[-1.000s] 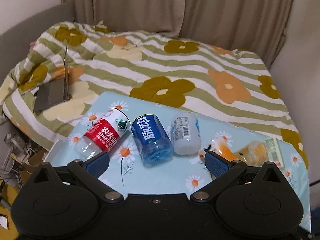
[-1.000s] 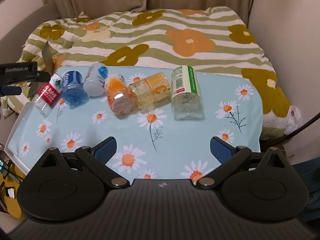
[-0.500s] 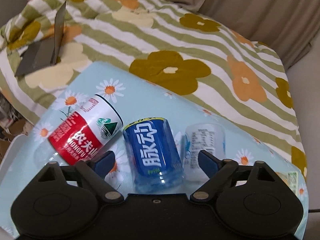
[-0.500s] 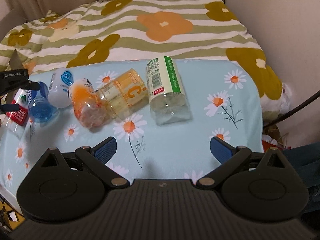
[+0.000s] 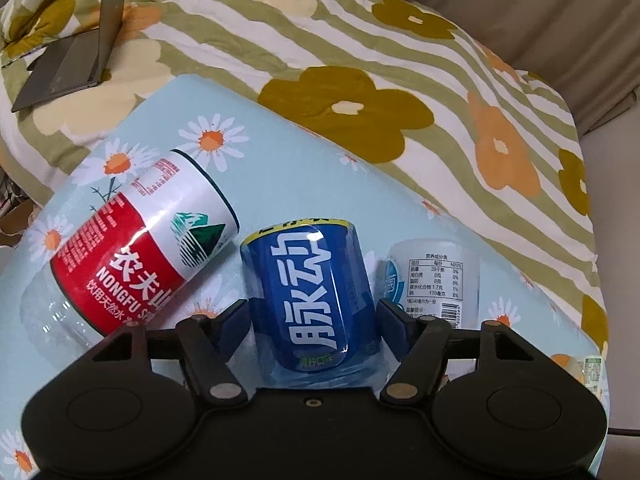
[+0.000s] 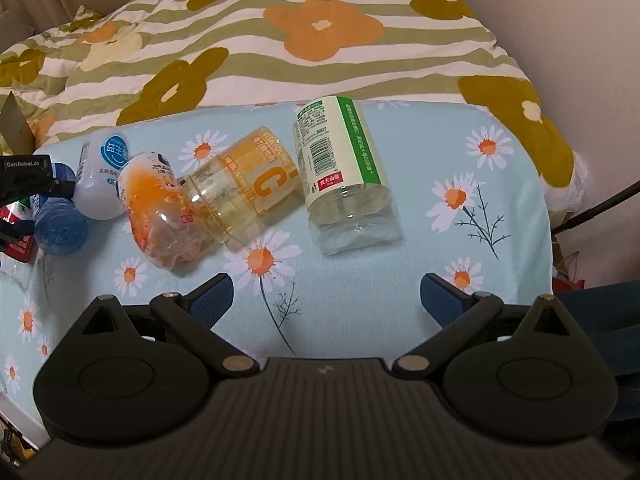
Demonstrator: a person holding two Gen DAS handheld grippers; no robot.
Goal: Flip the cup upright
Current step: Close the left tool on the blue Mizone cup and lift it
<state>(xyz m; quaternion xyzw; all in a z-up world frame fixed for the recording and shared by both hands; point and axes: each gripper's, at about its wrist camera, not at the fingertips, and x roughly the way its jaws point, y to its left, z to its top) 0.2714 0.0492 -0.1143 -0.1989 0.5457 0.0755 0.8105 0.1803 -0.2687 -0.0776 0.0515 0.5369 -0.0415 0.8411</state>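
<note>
Several cut-bottle cups lie on their sides on a daisy-print table [image 5: 304, 168]. In the left wrist view my left gripper [image 5: 314, 316] has its jaws around the blue cup [image 5: 310, 280], pads close to its sides; contact is unclear. A red-and-white cup [image 5: 136, 244] lies to its left, a white cup [image 5: 432, 280] to its right. In the right wrist view my right gripper [image 6: 326, 296] is open and empty, short of the green-labelled cup [image 6: 340, 168], the yellow cup [image 6: 248, 188] and the orange cup [image 6: 160, 208]. The blue cup [image 6: 58, 224] shows far left.
A bed with a striped flower quilt [image 5: 360, 60] lies behind the table. A grey laptop [image 5: 76, 56] sits on the quilt at the left. A wall [image 6: 580, 40] stands to the right. The table's front half [image 6: 360, 280] is bare cloth.
My left gripper has moved forward and down until its jaws straddle the blue cup, and they have narrowed. My right gripper has moved closer to the table and stays open.
</note>
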